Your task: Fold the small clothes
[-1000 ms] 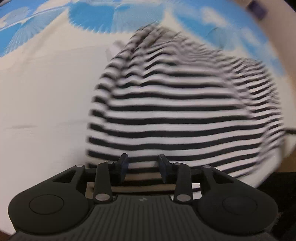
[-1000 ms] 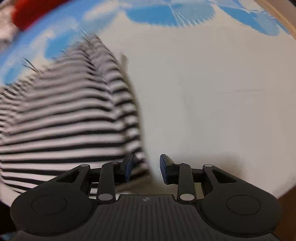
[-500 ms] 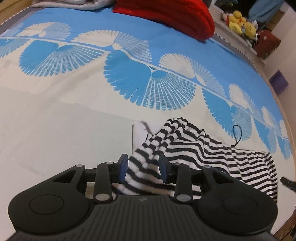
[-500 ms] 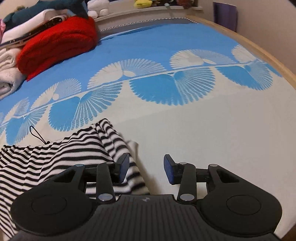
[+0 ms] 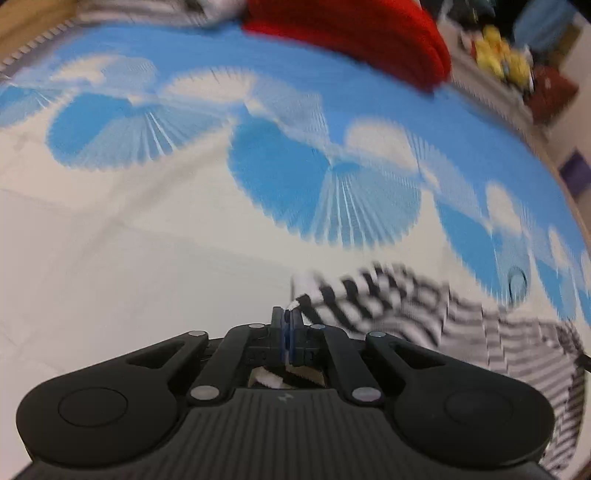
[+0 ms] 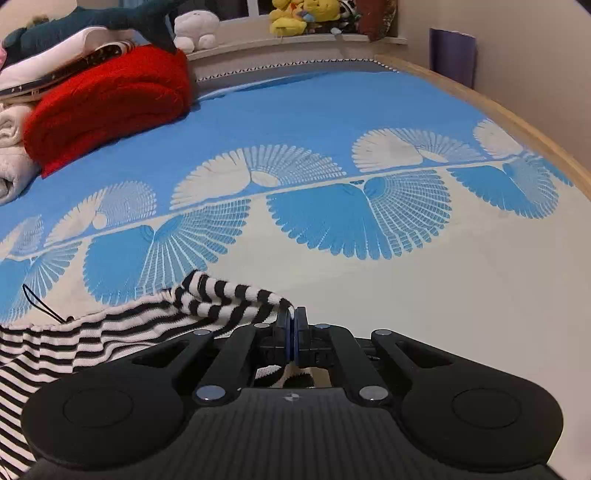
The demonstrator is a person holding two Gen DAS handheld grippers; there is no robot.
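Observation:
A black-and-white striped garment (image 6: 110,332) lies on the blue and cream bed cover (image 6: 443,295). My right gripper (image 6: 293,314) is shut on the garment's right corner, and the cloth trails off to the left. In the left wrist view, which is blurred by motion, my left gripper (image 5: 287,317) is shut on the garment's left corner, and the striped cloth (image 5: 461,314) spreads to the right. A thin black cord loop (image 6: 40,304) lies at the garment's far edge.
A folded red blanket (image 6: 110,99) and white folded cloths (image 6: 14,166) sit at the back left of the bed. Plush toys (image 6: 303,14) line a shelf behind. A wooden bed edge (image 6: 517,122) runs along the right, with a purple object (image 6: 452,55) by the wall.
Both grippers were open half a second ago and have closed on the garment's near corners. The left wrist camera is moving, blurring its view.

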